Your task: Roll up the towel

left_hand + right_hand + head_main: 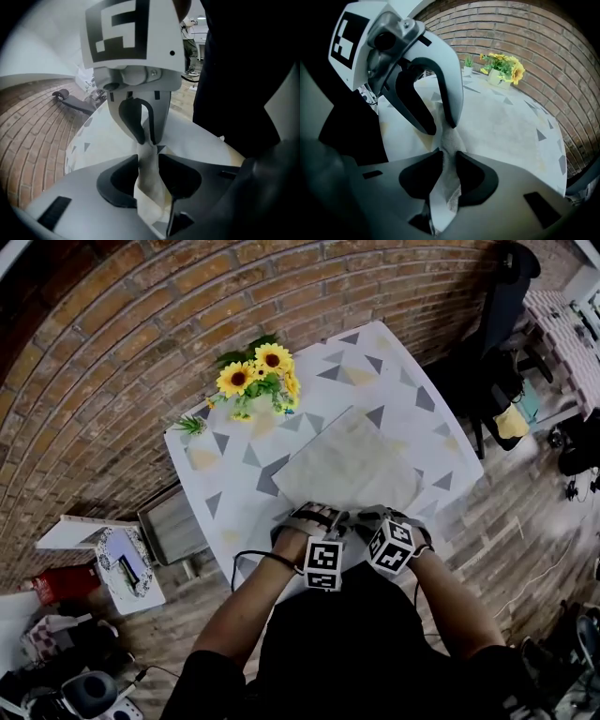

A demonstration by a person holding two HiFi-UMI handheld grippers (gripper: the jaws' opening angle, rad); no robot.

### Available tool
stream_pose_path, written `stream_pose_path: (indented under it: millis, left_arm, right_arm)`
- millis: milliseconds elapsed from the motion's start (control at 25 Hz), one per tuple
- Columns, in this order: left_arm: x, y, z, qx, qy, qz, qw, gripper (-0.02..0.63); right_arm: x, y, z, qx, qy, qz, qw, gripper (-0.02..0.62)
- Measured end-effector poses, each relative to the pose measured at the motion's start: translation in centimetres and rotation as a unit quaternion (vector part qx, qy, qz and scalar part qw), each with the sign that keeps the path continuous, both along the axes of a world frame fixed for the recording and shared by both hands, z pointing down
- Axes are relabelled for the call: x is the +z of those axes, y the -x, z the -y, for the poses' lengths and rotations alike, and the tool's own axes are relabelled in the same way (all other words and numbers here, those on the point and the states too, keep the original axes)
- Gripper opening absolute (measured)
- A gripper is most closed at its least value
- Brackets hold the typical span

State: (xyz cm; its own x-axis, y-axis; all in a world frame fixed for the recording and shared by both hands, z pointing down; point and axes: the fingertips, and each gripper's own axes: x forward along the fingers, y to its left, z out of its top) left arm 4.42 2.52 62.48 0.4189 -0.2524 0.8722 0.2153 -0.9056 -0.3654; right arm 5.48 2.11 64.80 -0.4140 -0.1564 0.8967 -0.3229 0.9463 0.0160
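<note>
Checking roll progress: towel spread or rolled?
Mostly spread: towel lies flat on the table; only its near edge is pinched by left gripper and right gripper.

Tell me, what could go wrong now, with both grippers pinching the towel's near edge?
The left gripper and right gripper each pinch only a thin bunch of the towel, so it may slip out. They stand close together, so the free outer corners may lag and the roll may turn crooked.

Place: likely a lab or studio room dressed as a home.
Wall (103,362): brick.
Floor (525,512): wood planks, scattered gear (84,690).
Table (234,474): patterned cloth, sunflowers (255,376) at far left corner.
</note>
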Motion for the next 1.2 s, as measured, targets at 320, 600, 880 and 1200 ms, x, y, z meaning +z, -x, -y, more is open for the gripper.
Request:
stream_pose_path:
  millis: [320, 600, 880, 1200]
  left_arm:
    - [1.4, 0.8, 1.4, -0.053, 0.071, 0.003, 0.9961, 0.147]
    - [1.4, 0.6, 2.2, -0.084, 0.133, -0.006, 0.9875, 0.147]
    - [1.6, 0.9, 3.5, -0.112, 0.151, 0.008, 0.9821, 0.124]
    - [0.1, 0.8, 5.2, -0.115, 0.108, 0.015, 0.9874, 0.175]
  right_arm:
    - [-1.2, -0.2, 0.8, -0.005, 0.031, 0.033, 0.999, 0.066]
    - [-1.9, -0.4, 2.6, 0.003, 0.056, 0.061, 0.997, 0.067]
    - [-2.1, -0.5, 3.9, 0.002, 0.078, 0.072, 0.994, 0.062]
    - [-1.7, -1.1, 5.5, -0.004, 0.087, 0.076, 0.993, 0.055]
